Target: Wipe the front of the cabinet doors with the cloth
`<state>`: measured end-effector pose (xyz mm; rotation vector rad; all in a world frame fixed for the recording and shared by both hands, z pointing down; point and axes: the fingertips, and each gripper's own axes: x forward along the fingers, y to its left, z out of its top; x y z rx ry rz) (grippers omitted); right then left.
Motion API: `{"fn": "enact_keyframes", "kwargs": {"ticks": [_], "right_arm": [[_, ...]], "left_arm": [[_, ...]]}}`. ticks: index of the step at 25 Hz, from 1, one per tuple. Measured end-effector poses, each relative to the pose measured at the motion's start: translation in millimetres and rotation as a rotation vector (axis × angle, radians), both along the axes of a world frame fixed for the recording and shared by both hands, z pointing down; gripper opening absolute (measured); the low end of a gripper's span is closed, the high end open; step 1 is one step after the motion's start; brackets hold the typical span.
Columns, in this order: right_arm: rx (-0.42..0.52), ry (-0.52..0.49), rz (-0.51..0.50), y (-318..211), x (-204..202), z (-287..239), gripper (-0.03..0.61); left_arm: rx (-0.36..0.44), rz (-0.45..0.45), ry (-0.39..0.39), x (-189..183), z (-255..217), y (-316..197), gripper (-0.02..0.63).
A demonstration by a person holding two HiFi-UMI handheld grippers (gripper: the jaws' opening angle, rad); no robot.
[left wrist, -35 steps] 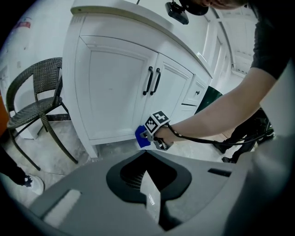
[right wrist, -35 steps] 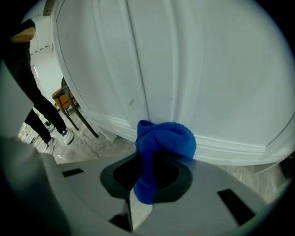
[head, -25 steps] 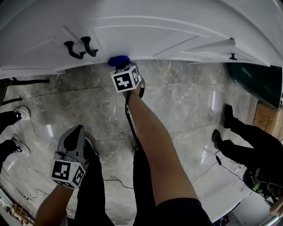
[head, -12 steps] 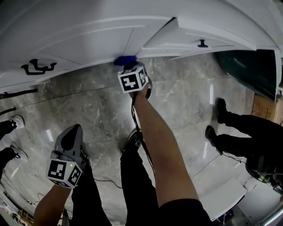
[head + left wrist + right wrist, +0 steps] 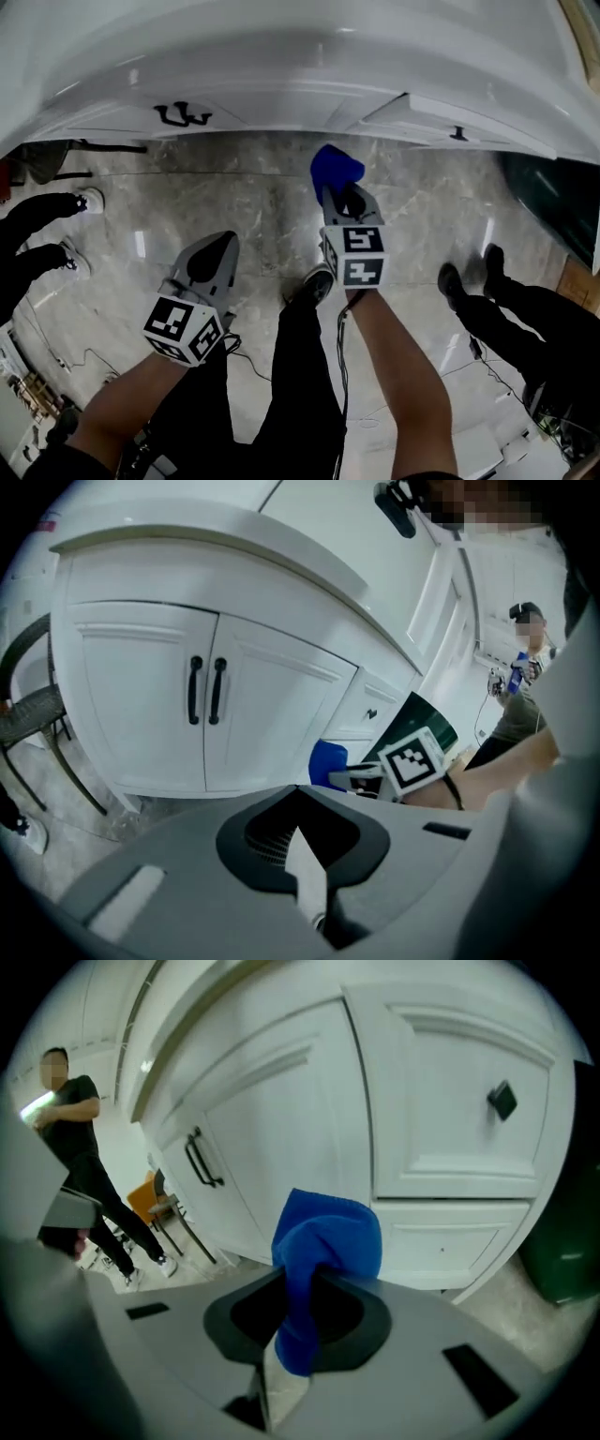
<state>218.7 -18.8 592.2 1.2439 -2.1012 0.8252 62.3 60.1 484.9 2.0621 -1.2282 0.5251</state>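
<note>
- One big white cabinet [image 5: 281, 583] takes up most of the wall. I count two tall doors side by side, the left door [image 5: 131, 705] and the right door [image 5: 272, 719], plus a panelled front [image 5: 450, 1091] off to the right of them.
- One grey marble-look floor [image 5: 234, 202] under everything.
- Two bystanders besides the person working. One is at the left in dark trousers and white shoes [image 5: 42, 211], the other at the right, all in black [image 5: 511, 300].
- One dark green object [image 5: 548, 192] sits on the floor at the right end of the cabinet. Can't tell what it is.
- One dark chair [image 5: 33, 714] stands just left of the cabinet.
- Two grippers, one per hand. The right gripper [image 5: 343, 195] is clamped on the cloth and points at the cabinet. The left gripper [image 5: 217, 246] hangs lower and to the side, jaws closed together with nothing in them.
- One blue cloth [image 5: 323, 1241], bunched up and sticking out of the right gripper's jaws. It's held in front of the lower part of the cabinet, right of the two doors. From the head view it looks short of the surface, not pressed on it.
- Two black bar handles [image 5: 205, 690], one on each door, right next to each other at the middle seam.
- One small black knob [image 5: 502, 1101] on the panelled front.
</note>
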Motion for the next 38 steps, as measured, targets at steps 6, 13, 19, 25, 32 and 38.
{"fn": "enact_keyframes", "kwargs": {"ticks": [6,13,19,25,32,38], "right_arm": [[0.048,-0.083,0.033,40.3,-55.9,-107.9,0.052],[0.12,-0.171,0.029,30.5,-190.6,-175.2,0.052],[0.123,-0.199,-0.02,10.3,-327.0,-188.4,0.051],[0.052,-0.251,-0.038,-11.8,-440.3,-200.0,0.052],[-0.002,-0.29,-0.176,-22.7,-523.8,-174.7,0.052],[0.009,-0.324,-0.166,-54.4,-508.1,-167.7,0.052]], "left_arm": [[0.069,-0.114,0.016,-62.3,-82.2,0.6,-0.002],[0.156,-0.214,-0.002,-186.8,-135.6,-9.5,-0.002],[0.197,-0.295,0.027,-290.1,-164.6,-10.6,-0.001],[0.198,-0.289,0.019,-359.9,-175.8,-11.0,-0.001],[0.144,-0.415,-0.013,-402.0,-148.6,6.3,-0.002],[0.142,-0.404,-0.036,-376.0,-140.1,9.6,-0.002]]}}
